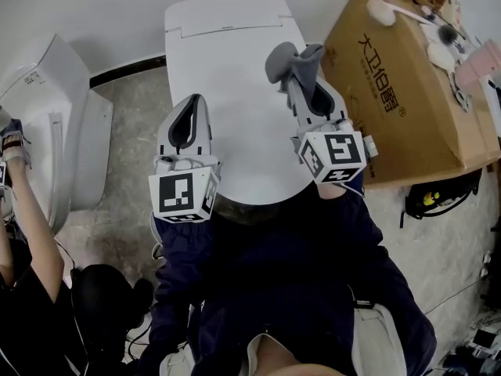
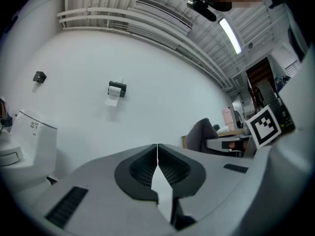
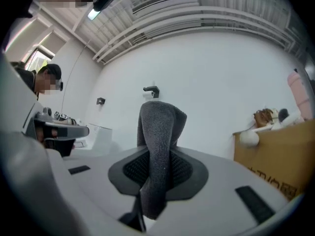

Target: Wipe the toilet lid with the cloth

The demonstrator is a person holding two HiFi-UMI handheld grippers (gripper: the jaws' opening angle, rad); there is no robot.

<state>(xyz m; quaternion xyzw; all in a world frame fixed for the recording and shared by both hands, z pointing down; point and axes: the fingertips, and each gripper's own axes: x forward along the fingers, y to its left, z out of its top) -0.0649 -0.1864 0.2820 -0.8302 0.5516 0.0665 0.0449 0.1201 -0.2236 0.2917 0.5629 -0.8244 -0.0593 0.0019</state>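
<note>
The white toilet lid (image 1: pixel 235 84) lies shut below me in the head view. Over its right half, my right gripper (image 1: pixel 301 73) is shut on a folded grey cloth (image 1: pixel 291 61); in the right gripper view the cloth (image 3: pixel 160 146) stands up between the jaws, which point up toward the wall. My left gripper (image 1: pixel 188 120) hovers over the lid's left side, tilted upward; in the left gripper view (image 2: pixel 157 156) its jaws meet with nothing between them.
A brown cardboard box (image 1: pixel 407 92) with small items on top stands right of the toilet. A second white toilet (image 1: pixel 55 124) is at the left, with a person's arm (image 1: pixel 31 218) beside it. A black bag (image 1: pixel 442 194) lies on the floor at right.
</note>
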